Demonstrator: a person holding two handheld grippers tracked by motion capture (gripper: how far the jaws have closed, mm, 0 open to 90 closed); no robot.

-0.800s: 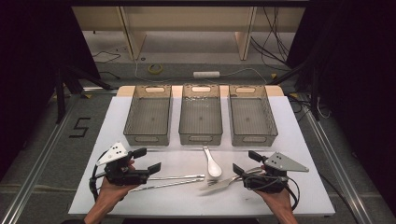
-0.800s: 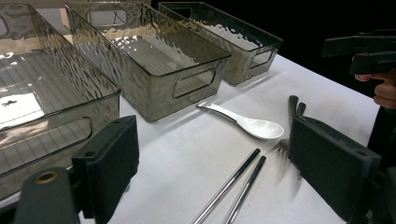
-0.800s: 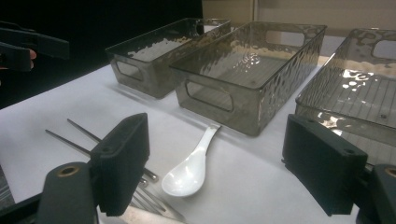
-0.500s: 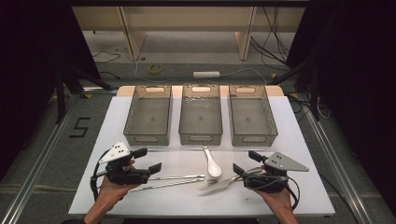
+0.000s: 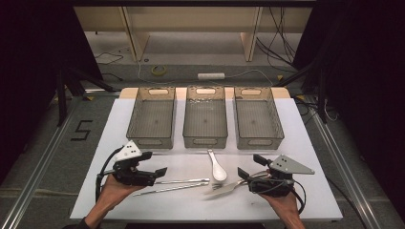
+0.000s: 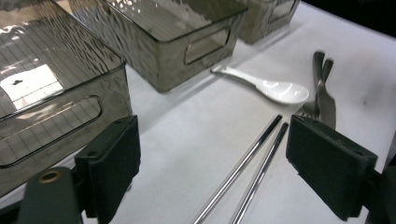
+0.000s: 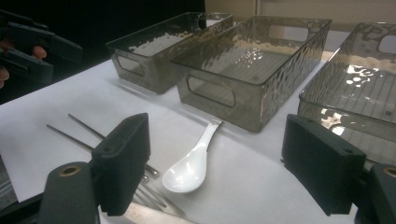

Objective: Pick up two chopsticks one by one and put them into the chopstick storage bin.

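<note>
A white ceramic spoon (image 5: 217,168) lies on the white table in front of the middle bin. Two metal chopsticks (image 5: 176,184) lie side by side to its left. A fork and a knife (image 5: 228,186) lie together to its right. My left gripper (image 5: 154,164) is open beside the chopsticks' near ends with nothing between its jaws. My right gripper (image 5: 250,167) is open just right of the fork and knife. In the left gripper view the chopsticks (image 6: 252,163) run between the open jaws, with the spoon (image 6: 275,88) beyond. In the right gripper view the spoon (image 7: 191,168) lies ahead, apart from the jaws.
Three clear grey bins stand in a row at the back: left (image 5: 152,117), middle (image 5: 205,117), right (image 5: 258,117). All three look empty. The white table surface (image 5: 305,143) drops off at its edges, and cables lie on the floor beyond.
</note>
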